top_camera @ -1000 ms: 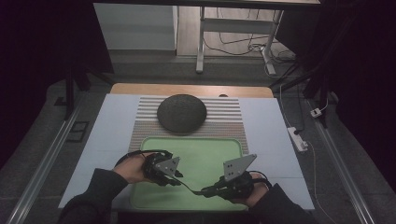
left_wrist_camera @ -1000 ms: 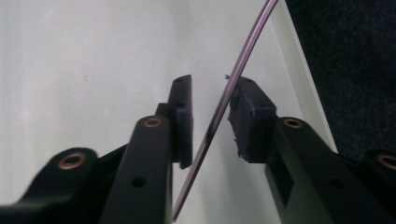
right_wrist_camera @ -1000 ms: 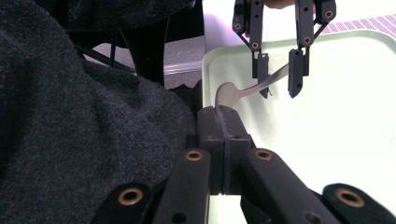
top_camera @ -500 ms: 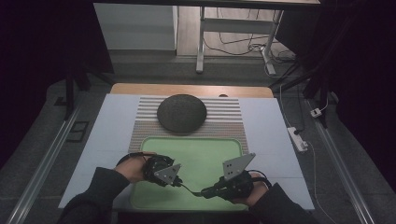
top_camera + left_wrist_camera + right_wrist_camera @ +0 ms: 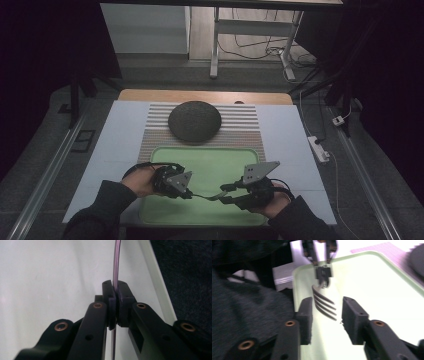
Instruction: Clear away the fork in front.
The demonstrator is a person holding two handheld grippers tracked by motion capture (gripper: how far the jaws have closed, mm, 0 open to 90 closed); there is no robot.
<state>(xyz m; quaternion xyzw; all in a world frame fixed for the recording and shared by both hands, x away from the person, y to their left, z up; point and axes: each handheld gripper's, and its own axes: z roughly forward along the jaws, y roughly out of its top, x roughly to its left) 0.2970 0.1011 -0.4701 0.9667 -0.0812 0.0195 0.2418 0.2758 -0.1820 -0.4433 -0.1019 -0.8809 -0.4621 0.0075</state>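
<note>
The room around you is dark, with grey carpet, cables on the floor and a metal frame leg beyond the bench (image 5: 120,130), whose top is pale with a wooden strip along the far edge. On it lies a striped mat (image 5: 240,131), and on the mat's far part sits a dark, round, domed object (image 5: 195,121) with a rough, woven-looking surface. Nearer you is a pale green tray (image 5: 215,165) with rounded corners and a low raised rim.

The fork (image 5: 324,305) hangs just above the tray's near half, between your two hands. It is thin dark metal with four tines. Your left tool (image 5: 116,302) has its black jaws pressed together on the fork's handle, which shows edge-on there as a narrow curved strip running up and away from the pads. In the right gripper view the tines point toward your right tool (image 5: 326,315), whose jaws stand spread, one on each side of the tines and not touching them.

Your left hand (image 5: 142,180) grips its tool from the left with the forearm coming in low, in a dark sleeve. Your right hand (image 5: 272,200) mirrors it, the grey three-cornered plate tilted up on top.

From above, the fork is a thin dark line, and its tines cannot be made out there. The right gripper view is blurred.
</note>
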